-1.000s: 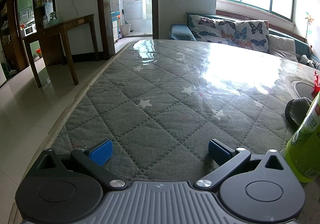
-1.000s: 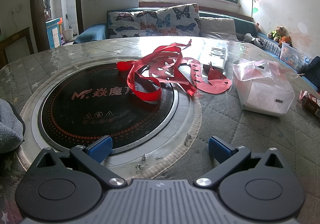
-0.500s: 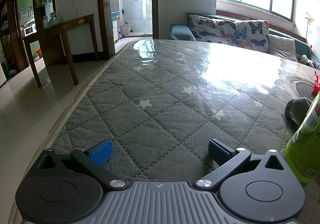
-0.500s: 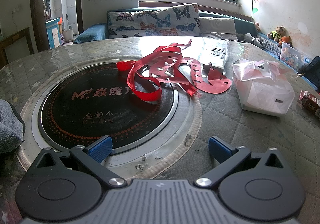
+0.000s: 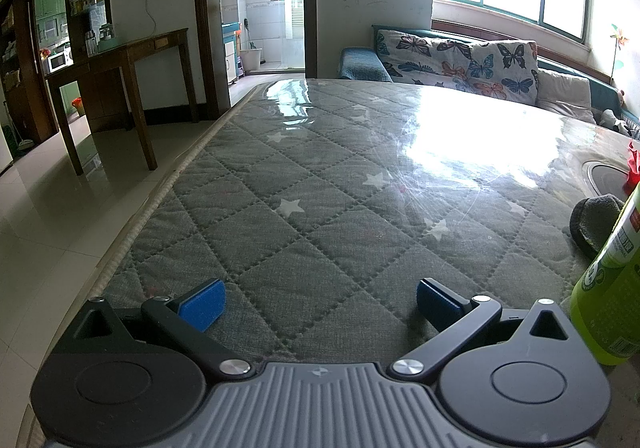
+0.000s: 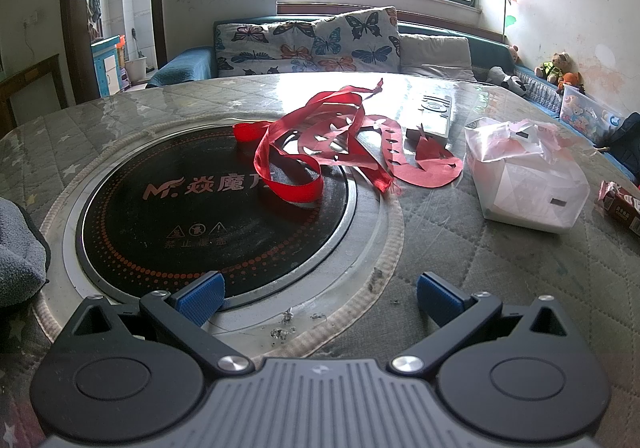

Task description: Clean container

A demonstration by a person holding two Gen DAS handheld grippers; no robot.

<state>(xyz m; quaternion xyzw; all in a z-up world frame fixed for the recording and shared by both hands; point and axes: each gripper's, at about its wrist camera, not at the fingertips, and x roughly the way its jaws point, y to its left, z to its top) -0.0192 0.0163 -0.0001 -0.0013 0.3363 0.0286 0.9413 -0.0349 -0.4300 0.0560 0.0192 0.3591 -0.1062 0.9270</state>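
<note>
Quilted counter (image 5: 320, 207) with inset cooktop (image 6: 208, 203); both jaws released, empty.
Red ribbon (image 6: 320, 151) at cooktop's 2 o'clock; white bag (image 6: 528, 179) at 3; green bottle (image 5: 612, 296) at left gripper's (image 5: 320, 298) 3 o'clock; right gripper (image 6: 320, 296) at cooktop's 5.

The black induction cooktop (image 6: 208, 203) carries a logo "MF" with Chinese characters toward its 12 o'clock; three warning triangles and small characters, too faint to read, sit toward 6 o'clock.

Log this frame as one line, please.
left gripper open, empty | right gripper open, empty | green bottle untouched | grey cloth untouched
</note>
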